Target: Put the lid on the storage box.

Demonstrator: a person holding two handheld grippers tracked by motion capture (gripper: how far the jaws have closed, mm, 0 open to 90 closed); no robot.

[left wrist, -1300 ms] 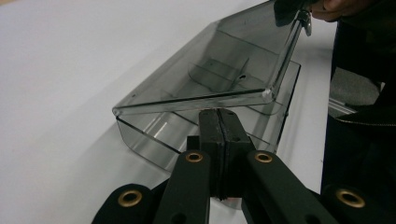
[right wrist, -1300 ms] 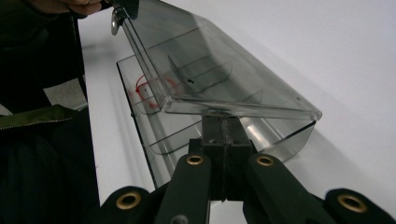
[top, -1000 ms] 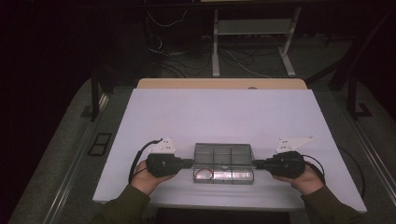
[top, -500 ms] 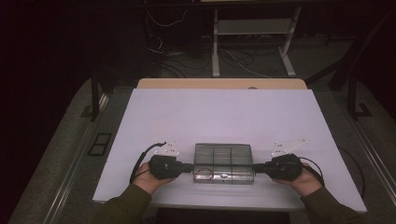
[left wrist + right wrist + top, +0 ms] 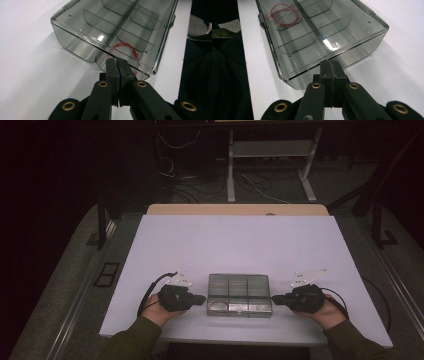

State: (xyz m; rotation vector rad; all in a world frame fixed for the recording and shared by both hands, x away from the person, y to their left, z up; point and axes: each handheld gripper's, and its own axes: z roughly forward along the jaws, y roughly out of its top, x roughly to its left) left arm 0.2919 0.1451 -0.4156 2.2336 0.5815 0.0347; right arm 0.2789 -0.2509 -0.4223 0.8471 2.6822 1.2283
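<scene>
The clear compartment box [image 5: 240, 295] lies near the front edge of the white table [image 5: 240, 240], between our two grippers, lid down, its dividers showing through the smoky plastic. A loop of red cord [image 5: 126, 48] sits in one compartment on the side nearest us; in the right gripper view it shows as the red cord [image 5: 284, 15] at the far end of the box [image 5: 317, 32].

Our left gripper [image 5: 200, 298] has its jaws pressed together, tips right against the short left end of the box [image 5: 112, 27], at the seam under the lid. Our right gripper [image 5: 275, 299] is likewise shut, its tips meeting the short right end. Neither clamps anything; we cannot tell whether the tips press on the wall or merely touch it.

Compared with a second ago, the box sits a little nearer to us, and both our hands have come back with it, each keeping its place at an end. We judge from this that we are sliding or squaring the box between the two closed tips, bringing it to a handier spot by the table edge. The lid looks closed on both sides, so opening it, if that is what follows, appears not yet begun.

Behind the table, a metal stand [image 5: 270, 165] and loose cables [image 5: 200, 180] lie on the dark floor.
</scene>
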